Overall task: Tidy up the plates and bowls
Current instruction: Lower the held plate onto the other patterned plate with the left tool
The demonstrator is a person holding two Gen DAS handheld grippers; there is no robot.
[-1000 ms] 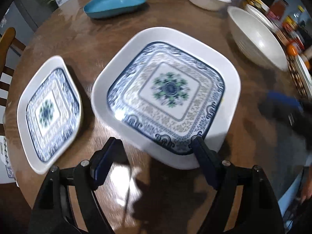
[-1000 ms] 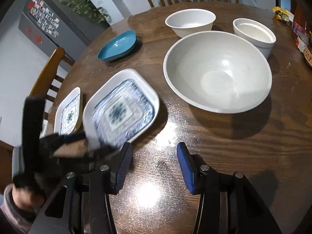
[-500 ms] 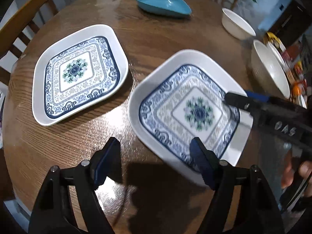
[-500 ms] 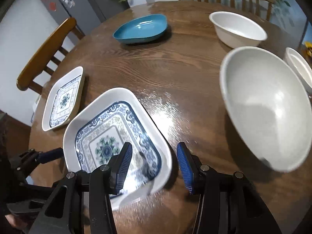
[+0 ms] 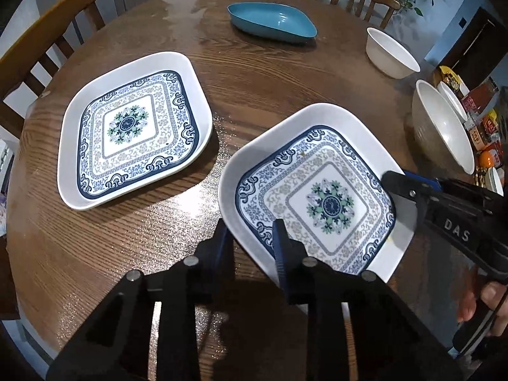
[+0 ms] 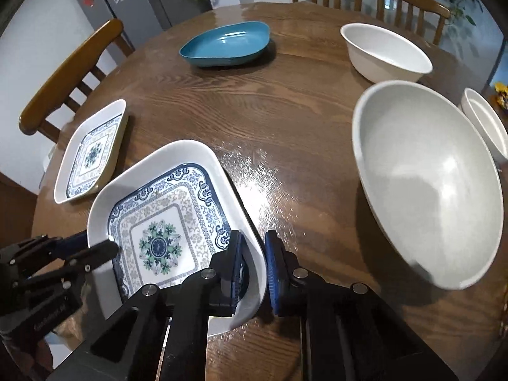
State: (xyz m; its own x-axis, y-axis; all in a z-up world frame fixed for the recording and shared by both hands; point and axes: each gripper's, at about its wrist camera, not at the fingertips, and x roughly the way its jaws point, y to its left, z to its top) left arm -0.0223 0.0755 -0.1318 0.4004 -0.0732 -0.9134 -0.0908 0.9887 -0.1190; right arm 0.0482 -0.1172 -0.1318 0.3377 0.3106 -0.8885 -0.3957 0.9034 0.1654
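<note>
A square blue-patterned plate (image 5: pixel 320 190) lies on the round wooden table (image 5: pixel 254 89) at the near side; it also shows in the right wrist view (image 6: pixel 165 222). My left gripper (image 5: pixel 252 238) is shut on its near-left rim. My right gripper (image 6: pixel 252 263) is shut on its right rim and shows in the left wrist view (image 5: pixel 409 187). A second patterned plate (image 5: pixel 133 127) lies apart to the left, also in the right wrist view (image 6: pixel 92 152).
A teal dish (image 6: pixel 225 44) sits at the far side. A large white bowl (image 6: pixel 425 181) and two smaller white bowls (image 6: pixel 384 50) (image 6: pixel 485 123) stand right. Wooden chairs (image 6: pixel 66 73) ring the table. Packets (image 5: pixel 482 120) crowd the right edge.
Both grippers have closed onto opposite rims of the near plate. The left gripper's jaws narrowed from wide open; the right gripper moved in over the plate's right rim.
</note>
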